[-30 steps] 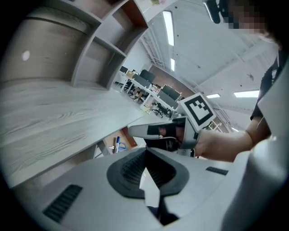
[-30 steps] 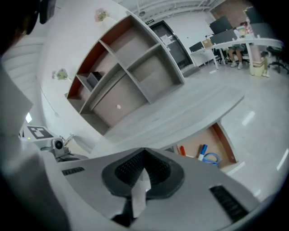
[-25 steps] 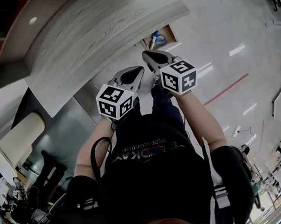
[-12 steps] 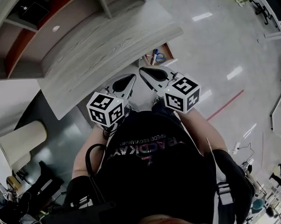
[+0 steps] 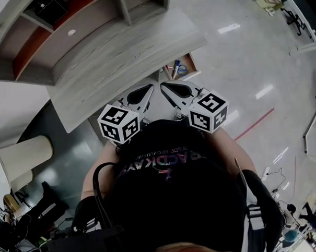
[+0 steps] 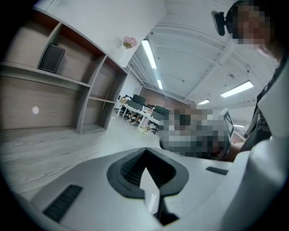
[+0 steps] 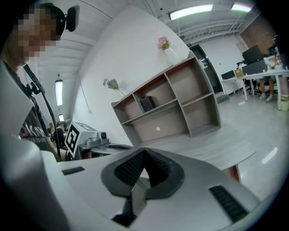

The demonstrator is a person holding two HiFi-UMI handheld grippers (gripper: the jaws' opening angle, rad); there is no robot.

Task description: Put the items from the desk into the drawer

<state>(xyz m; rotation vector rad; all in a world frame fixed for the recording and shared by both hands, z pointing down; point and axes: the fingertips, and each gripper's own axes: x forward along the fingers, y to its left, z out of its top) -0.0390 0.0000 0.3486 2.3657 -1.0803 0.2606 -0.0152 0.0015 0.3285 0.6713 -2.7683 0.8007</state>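
Grey wood of the desk (image 5: pixel 118 62) fills the far left of the head view, and I see no loose thing on its top. At its right end the drawer (image 5: pixel 194 63) stands pulled out. Inside lie blue scissors (image 5: pixel 181 70) and, on their left, a pen (image 5: pixel 172 68) with a blue body; more I cannot make out, it is too small.

The left gripper (image 5: pixel 148 89) and the right gripper (image 5: pixel 165 86) are held close to the person's body, side by side, tips leaning toward each other and pointing to the far side. Each gripper's own view shows its two jaws brought together, with nothing in the dark ribbed pocket between them.

What matters for the coming move: the drawer lies straight beyond the tips, a little to the right, apart from both and touched by neither. The right gripper is the nearer one. The drawer seems to slide toward the near right, so I think a push on its front toward the far left would close it. Since the desk top looks bare and things are in the drawer, I judge the task almost finished.
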